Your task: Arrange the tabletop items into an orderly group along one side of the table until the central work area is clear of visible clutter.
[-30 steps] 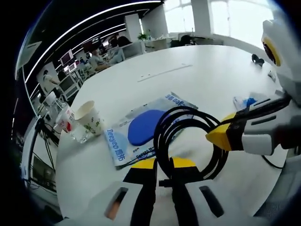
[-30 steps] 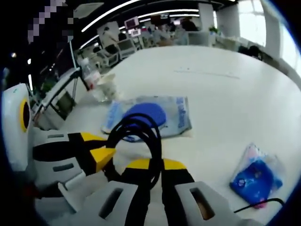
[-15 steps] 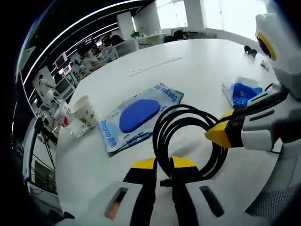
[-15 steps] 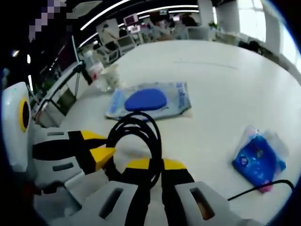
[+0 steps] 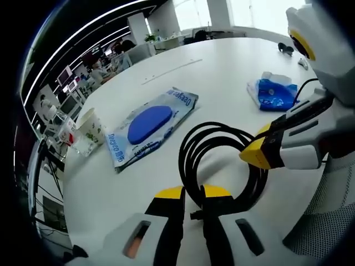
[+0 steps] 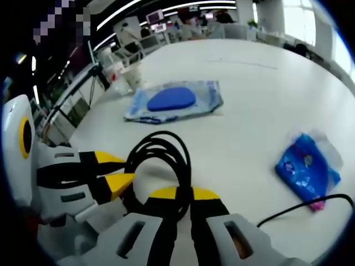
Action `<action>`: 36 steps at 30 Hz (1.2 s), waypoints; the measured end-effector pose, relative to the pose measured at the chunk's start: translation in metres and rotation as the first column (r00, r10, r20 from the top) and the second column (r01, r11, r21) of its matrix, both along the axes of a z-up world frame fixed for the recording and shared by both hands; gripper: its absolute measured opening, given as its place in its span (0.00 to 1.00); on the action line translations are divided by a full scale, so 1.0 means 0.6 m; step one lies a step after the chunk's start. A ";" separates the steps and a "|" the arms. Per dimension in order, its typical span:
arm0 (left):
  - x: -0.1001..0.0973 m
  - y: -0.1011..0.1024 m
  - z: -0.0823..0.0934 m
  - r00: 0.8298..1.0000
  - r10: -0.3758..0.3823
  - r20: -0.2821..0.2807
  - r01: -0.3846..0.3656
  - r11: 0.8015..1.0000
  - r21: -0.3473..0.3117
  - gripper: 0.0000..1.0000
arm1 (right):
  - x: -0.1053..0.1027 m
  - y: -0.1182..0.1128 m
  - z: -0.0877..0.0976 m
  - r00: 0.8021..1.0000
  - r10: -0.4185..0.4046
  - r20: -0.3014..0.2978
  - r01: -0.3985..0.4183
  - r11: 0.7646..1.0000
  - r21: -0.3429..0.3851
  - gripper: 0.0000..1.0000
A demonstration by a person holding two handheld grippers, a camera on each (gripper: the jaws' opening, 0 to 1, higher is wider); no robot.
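The left gripper and the right gripper each have their jaws clamped on the coiled black cable, held above the white table. A loose cable tail trails toward the blue packet. Further off lies the wipes pack; beyond it, near the table edge, stands a paper cup. Risk: the coil may spring open if one grip loosens, and the tail may drag the blue packet.

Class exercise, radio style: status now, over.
Both grippers, left and right, shut on black cable coil. Wipes pack, blue packet lie mid-table.
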State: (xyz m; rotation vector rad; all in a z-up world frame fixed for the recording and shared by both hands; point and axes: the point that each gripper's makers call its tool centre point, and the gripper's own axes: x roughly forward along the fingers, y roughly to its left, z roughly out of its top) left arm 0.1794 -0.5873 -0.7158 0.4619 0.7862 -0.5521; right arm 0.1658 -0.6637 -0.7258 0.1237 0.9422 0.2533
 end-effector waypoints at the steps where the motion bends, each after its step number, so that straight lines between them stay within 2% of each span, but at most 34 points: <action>1: 0.000 0.000 -0.001 1.000 0.001 0.000 -0.001 1.000 -0.001 0.10 | 0.000 0.000 0.000 1.000 0.000 0.001 0.000 1.000 0.000 0.03; 5: -0.003 0.001 -0.007 1.000 0.002 -0.004 -0.002 1.000 0.004 0.10 | -0.004 0.002 -0.004 1.000 0.014 -0.003 -0.014 1.000 -0.010 0.04; 12: -0.009 0.001 -0.023 1.000 -0.026 -0.005 0.026 0.999 0.036 0.10 | -0.017 0.003 -0.025 0.996 0.084 -0.023 -0.085 0.994 -0.063 0.05; 15: -0.009 0.002 -0.025 1.000 -0.016 -0.006 0.016 1.000 0.027 0.10 | -0.017 0.001 -0.025 0.996 0.084 -0.012 -0.085 0.994 -0.063 0.06; 17: -0.013 0.002 -0.033 0.999 -0.042 -0.020 0.043 0.998 0.050 0.09 | -0.017 0.002 -0.023 0.996 0.092 -0.006 -0.092 0.994 -0.064 0.07; 24: -0.012 -0.001 -0.029 0.999 -0.054 0.001 0.054 0.997 0.046 0.08 | -0.017 -0.001 -0.025 0.993 0.119 0.000 -0.119 0.989 -0.089 0.10; 30: -0.002 0.001 -0.019 0.999 -0.036 0.026 0.036 0.999 0.016 0.01 | -0.016 -0.006 -0.020 0.991 0.130 0.015 -0.129 0.987 -0.093 0.14; 35: 0.008 0.011 -0.011 0.999 0.016 0.041 -0.015 1.000 -0.021 0.06 | -0.008 -0.017 -0.011 0.994 0.103 0.038 -0.100 0.992 -0.079 0.19; 36: 0.009 0.011 -0.007 0.998 0.045 0.034 -0.043 0.997 -0.058 0.06 | -0.006 -0.018 -0.007 0.994 0.098 0.043 -0.094 0.993 -0.076 0.20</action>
